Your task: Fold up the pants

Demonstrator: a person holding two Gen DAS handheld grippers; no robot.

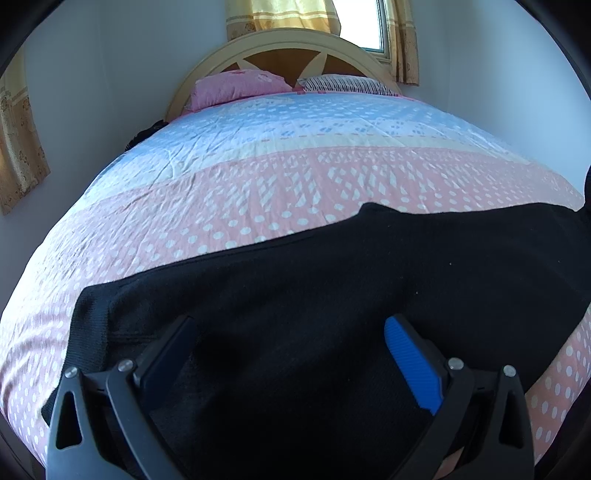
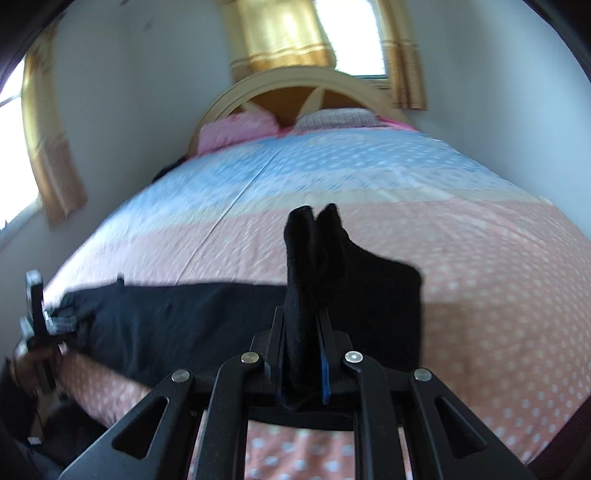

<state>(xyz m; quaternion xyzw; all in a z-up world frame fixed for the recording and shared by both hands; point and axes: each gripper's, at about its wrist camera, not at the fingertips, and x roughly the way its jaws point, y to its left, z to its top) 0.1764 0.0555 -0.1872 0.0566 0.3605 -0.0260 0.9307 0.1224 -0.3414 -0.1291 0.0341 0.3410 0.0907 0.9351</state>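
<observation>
Right wrist view: the right claw [image 2: 303, 354] sits nearest the lens, its two fingers drawn together on a bunched fold of the black pants [image 2: 192, 317].
Grip: the pinched fabric stands up between the fingers and pokes out past their tips in two soft peaks.
Pants, right end: from the pinch the cloth drops in a dark flap to the bed [image 2: 480, 280] near its foot edge.
Pants, rest: the long dark strip runs leftward across the pink dotted part of the cover, lying flat, toward the bed's left edge.
Left wrist view: the left claw [image 1: 291, 354] has its fingers spread wide apart over the pants, nothing between them but the flat cloth below; whether the tips touch it I cannot tell.
Blue pad [image 1: 413, 365]: it lines the inner face of the right-hand finger.
Ribbed hem [image 1: 86, 332]: it lies just left of the left-hand finger, on the pink cover.
Left claw from the right view: it shows blurred at the left edge, held in a hand [image 2: 31, 365].
Far end of bed: a pink pillow [image 1: 236, 86] and a striped pillow [image 1: 347, 84] lie against the arched headboard [image 1: 288, 42].
Beyond: gold curtains [image 1: 404, 48] hang beside a bright window [image 1: 364, 26].
</observation>
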